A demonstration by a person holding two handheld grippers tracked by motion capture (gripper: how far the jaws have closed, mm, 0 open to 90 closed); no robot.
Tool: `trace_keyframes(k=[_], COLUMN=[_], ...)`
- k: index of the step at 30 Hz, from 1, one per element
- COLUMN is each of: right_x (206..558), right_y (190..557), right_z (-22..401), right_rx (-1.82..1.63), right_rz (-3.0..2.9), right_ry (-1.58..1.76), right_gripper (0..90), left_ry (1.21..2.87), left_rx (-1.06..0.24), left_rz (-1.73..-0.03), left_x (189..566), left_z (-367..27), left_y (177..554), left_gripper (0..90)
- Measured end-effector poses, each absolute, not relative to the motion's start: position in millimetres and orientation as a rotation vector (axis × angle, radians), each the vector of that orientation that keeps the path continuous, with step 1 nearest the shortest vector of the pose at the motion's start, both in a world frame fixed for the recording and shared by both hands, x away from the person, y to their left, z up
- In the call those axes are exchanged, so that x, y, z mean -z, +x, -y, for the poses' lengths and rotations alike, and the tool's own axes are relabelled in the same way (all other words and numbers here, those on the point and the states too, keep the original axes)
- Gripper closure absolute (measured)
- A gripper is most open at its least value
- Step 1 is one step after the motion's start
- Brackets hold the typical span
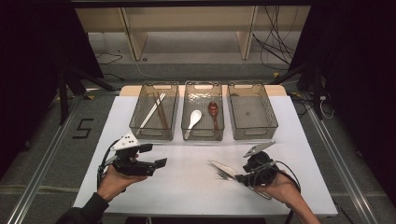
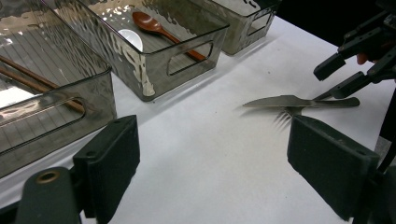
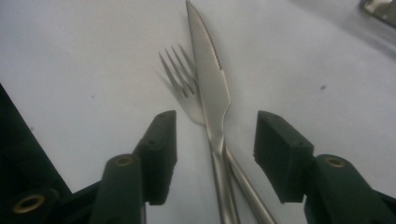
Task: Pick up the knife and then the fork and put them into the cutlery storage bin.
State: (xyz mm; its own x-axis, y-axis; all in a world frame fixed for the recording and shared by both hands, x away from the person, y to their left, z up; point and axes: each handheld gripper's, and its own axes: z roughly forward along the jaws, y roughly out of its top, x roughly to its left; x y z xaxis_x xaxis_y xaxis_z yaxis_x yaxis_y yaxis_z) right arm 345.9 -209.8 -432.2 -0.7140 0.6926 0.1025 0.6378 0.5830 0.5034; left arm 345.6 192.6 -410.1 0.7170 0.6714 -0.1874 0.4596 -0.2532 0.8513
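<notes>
A steel knife [image 1: 223, 168] lies across a fork [image 1: 226, 176] on the white table, right of centre near the front. My right gripper [image 1: 239, 177] points left at them, held low. In the right gripper view its jaws stand on either side of the knife [image 3: 212, 88] and fork [image 3: 180, 77] handles, with gaps at both pads, so the right gripper [image 3: 215, 140] is open. My left gripper [image 1: 154, 155] hovers at the front left, open with nothing between its pads [image 2: 112, 158]. The left gripper view looks across at the knife [image 2: 280, 101] and the right gripper [image 2: 338, 77].
Three clear bins stand in a row at the back. The left bin [image 1: 140, 122] holds chopsticks [image 1: 156, 109]. The middle bin [image 1: 203, 135] holds a white spoon [image 1: 194, 117] and a brown spoon [image 1: 214, 112]. Nothing lies in the right bin [image 1: 252, 130].
</notes>
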Motion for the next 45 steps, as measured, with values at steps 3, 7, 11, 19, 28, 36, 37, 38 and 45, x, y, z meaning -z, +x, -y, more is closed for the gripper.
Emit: trace_keyframes(k=[3, 7, 11, 19, 28, 36, 37, 38, 45], right_x=[434, 438, 442, 452, 454, 457, 457, 457, 457], right_y=[344, 342, 343, 344, 343, 348, 348, 348, 349], right_z=[209, 208, 208, 206, 197, 188, 188, 188, 184], right_rx=[-0.746, -0.661, -0.589, -0.485, -0.422, -0.372, -0.372, -0.368, -0.334], right_rz=[-2.725, -2.755, -2.779, -2.818, -2.843, -2.861, -2.858, -2.858, -2.853], right_ry=[1.141, 1.162, 1.173, 1.161, 1.130, 1.101, 1.105, 1.099, 1.078], right_gripper=[57.0, 61.0, 63.0, 66.6, 70.9, 72.9, 73.2, 73.6, 78.1], left_ry=[1.899, 1.907, 1.906, 1.920, 1.920, 1.928, 1.929, 1.930, 1.934], left_rx=[-0.258, -0.252, -0.250, -0.245, -0.243, -0.242, -0.242, -0.242, -0.243], left_rz=[-0.874, -0.865, -0.865, -0.865, -0.868, -0.867, -0.868, -0.867, -0.863], left_x=[411, 413, 413, 414, 415, 417, 417, 417, 418], left_z=[-193, -192, -193, -192, -191, -191, -190, -190, -189], left_y=[345, 344, 343, 344, 344, 345, 345, 345, 345], left_gripper=[16.6, 16.5, 16.5, 16.5, 16.5, 16.5, 16.6, 16.6, 16.5])
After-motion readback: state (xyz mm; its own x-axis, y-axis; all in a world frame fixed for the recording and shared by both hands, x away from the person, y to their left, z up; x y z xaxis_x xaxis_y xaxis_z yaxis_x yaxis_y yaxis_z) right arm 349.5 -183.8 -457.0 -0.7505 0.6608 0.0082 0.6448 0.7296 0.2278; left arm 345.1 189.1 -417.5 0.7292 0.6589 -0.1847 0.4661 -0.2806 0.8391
